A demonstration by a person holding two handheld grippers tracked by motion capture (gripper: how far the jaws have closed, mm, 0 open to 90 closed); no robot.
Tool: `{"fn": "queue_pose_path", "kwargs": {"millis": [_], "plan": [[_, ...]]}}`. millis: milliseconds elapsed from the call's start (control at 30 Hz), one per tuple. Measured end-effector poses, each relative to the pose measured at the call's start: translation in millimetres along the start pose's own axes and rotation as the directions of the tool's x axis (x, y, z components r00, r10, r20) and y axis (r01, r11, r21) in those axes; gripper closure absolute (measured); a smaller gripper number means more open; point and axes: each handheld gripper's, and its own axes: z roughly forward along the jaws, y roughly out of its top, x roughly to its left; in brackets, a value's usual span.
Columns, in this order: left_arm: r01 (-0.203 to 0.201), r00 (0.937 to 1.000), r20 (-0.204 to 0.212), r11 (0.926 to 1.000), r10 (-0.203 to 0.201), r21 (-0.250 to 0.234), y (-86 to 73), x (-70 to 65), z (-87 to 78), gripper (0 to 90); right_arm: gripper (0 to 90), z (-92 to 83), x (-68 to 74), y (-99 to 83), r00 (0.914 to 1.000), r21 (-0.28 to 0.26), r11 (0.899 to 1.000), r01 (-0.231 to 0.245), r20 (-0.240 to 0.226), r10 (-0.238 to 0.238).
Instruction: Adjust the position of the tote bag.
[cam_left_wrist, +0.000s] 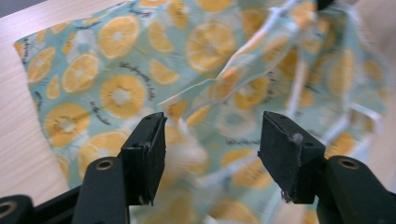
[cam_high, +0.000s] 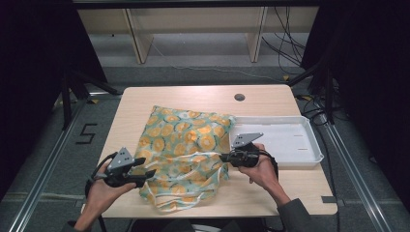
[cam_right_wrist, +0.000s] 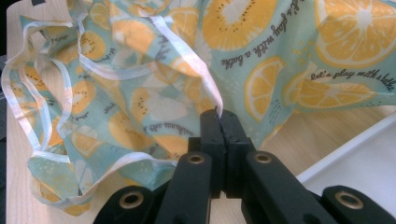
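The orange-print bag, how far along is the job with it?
Done: the orange-print bag lies spread on the table, partly over the white tray. In hand: the right gripper is clamped on its white-trimmed edge; the left gripper stands open, gripping nothing. Left: a second grip, probably.

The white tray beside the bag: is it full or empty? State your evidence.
Empty. The high view shows the white tray with a bare floor; the orange-print bag lies on the table beside it, not inside.

Grey floor (cam_high: 203, 58), wooden shelf legs (cam_high: 138, 41)
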Motion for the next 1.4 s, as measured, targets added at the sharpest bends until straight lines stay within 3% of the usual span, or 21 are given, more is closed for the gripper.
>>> {"fn": "queue_pose_path", "kwargs": {"millis": [33, 67, 133, 167, 233, 367, 400, 500, 700, 733, 767, 833, 933, 967, 1000, 1033, 1167, 1233, 1300, 1333, 1400], "plan": [[-0.043, 0.9991, -0.008, 0.9991, 0.043, -0.002, -2.0, -2.9, -1.0, 41.6, 90.0, -0.3, -0.5, 0.2, 1.0000, -0.005, 1.000, 0.003, -0.001, -0.003], [-0.043, 0.9991, -0.008, 0.9991, 0.043, -0.002, -2.0, -2.9, -1.0, 42.4, 90.0, -0.2, -1.6, 0.6, 0.9999, -0.014, 1.000, 0.015, 0.002, -0.015], [-0.065, 0.9978, -0.010, 0.9972, 0.065, 0.038, -12.1, -19.8, 3.7, 43.7, 90.0, -2.5, -2.1, 0.8, 0.9999, -0.001, 1.000, -0.006, 0.009, 0.006], [-0.065, 0.9978, -0.010, 0.9972, 0.065, 0.038, -12.1, -19.8, 3.7, 44.8, 90.0, -2.5, -2.1, 0.8, 0.9999, -0.001, 1.000, -0.006, 0.009, 0.006], [-0.109, 0.9941, 0.001, 0.9923, 0.109, 0.060, -16.2, -26.2, 13.1, 45.3, 90.0, -2.0, -2.0, 0.4, 0.9998, -0.005, 1.000, -0.018, 0.006, 0.018], [-0.123, 0.9914, -0.031, 0.9857, 0.127, 0.115, -20.5, -27.6, 32.1, 40.6, 90.0, -1.7, -2.3, 0.5, 0.9998, -0.010, 1.000, -0.019, 0.004, 0.019], [-0.136, 0.9889, -0.043, 0.9828, 0.142, 0.125, -21.7, -27.5, 36.6, 37.8, 90.0, -2.9, -3.5, 1.4, 1.0000, -0.003, 1.000, -0.001, 0.000, 0.001], [-0.149, 0.9849, -0.065, 0.9765, 0.160, 0.156, -23.5, -29.8, 47.4, 31.3, 90.0, -2.5, -4.3, 0.9, 0.9999, -0.010, 1.000, -0.015, -0.004, 0.015], [-0.170, 0.9742, -0.113, 0.9647, 0.195, 0.201, -22.8, -34.3, 64.8, 33.5, 90.0, -1.6, -5.0, 1.8, 0.9999, -0.025, 1.000, -0.016, -0.002, 0.016], [-0.200, 0.9673, -0.115, 0.9577, 0.226, 0.207, -21.6, -33.2, 68.2, 33.5, 90.0, -1.9, -5.1, 2.8, 0.9998, -0.009, 1.000, -0.008, -0.019, 0.008], [-0.191, 0.9691, -0.112, 0.9569, 0.219, 0.219, -21.6, -34.1, 71.0, 34.8, 90.0, -1.8, -5.0, 3.3, 0.9999, -0.012, 1.000, -0.003, -0.016, 0.003], [-0.208, 0.9643, -0.116, 0.9516, 0.238, 0.226, -19.8, -34.0, 75.1, 41.9, 90.0, -2.3, -3.3, 3.7, 0.9995, -0.011, 1.000, -0.027, -0.016, 0.026], [-0.240, 0.9597, -0.094, 0.9464, 0.265, 0.216, -18.0, -30.6, 77.4, 72.8, 90.0, -1.2, -6.3, 3.9, 0.9998, -0.025, 1.000, -0.015, -0.012, 0.015], [-0.251, 0.9593, -0.078, 0.9457, 0.271, 0.207, -16.8, -28.5, 76.2, 72.8, 90.0, -1.2, -6.3, 3.9, 0.9998, -0.025, 1.000, -0.015, -0.012, 0.015], [-0.243, 0.9643, -0.066, 0.9559, 0.256, 0.165, -13.2, -25.6, 70.9, 86.9, 87.9, -0.8, -6.6, 3.4, 0.9999, -0.020, 1.000, -0.013, -0.003, 0.013], [-0.244, 0.9658, -0.053, 0.9584, 0.254, 0.148, -10.8, -23.8, 68.1, 89.5, 83.1, -2.0, -5.9, 3.6, 0.9997, 0.007, 1.000, -0.022, 0.009, 0.021], [-0.235, 0.9702, -0.033, 0.9653, 0.240, 0.114, -0.3, -20.5, 57.7, 89.9, 72.6, -2.0, -3.3, 5.9, 0.9991, 0.021, 1.000, -0.017, 0.038, 0.016], [-0.235, 0.9709, -0.023, 0.9677, 0.238, 0.090, 9.1, -17.7, 50.2, 90.0, 59.8, -11.6, 2.9, 15.0, 0.9965, 0.018, 1.000, 0.007, 0.083, -0.009], [-0.229, 0.9727, -0.022, 0.9712, 0.231, 0.065, 19.6, -14.6, 44.7, 90.0, 58.0, -16.2, 6.1, 19.1, 0.9950, 0.004, 1.000, 0.015, 0.099, -0.015], [-0.220, 0.9752, -0.019, 0.9752, 0.220, 0.025, 30.9, -12.3, 42.7, 90.0, 55.6, -27.9, 14.6, 28.6, 0.9938, -0.042, 0.998, 0.047, 0.102, -0.042], [-0.226, 0.9741, -0.012, 0.9741, 0.226, 0.017, 36.4, -10.6, 41.9, 90.0, 55.6, -34.2, 19.8, 33.7, 0.9938, -0.060, 0.996, 0.064, 0.095, -0.058]]}}
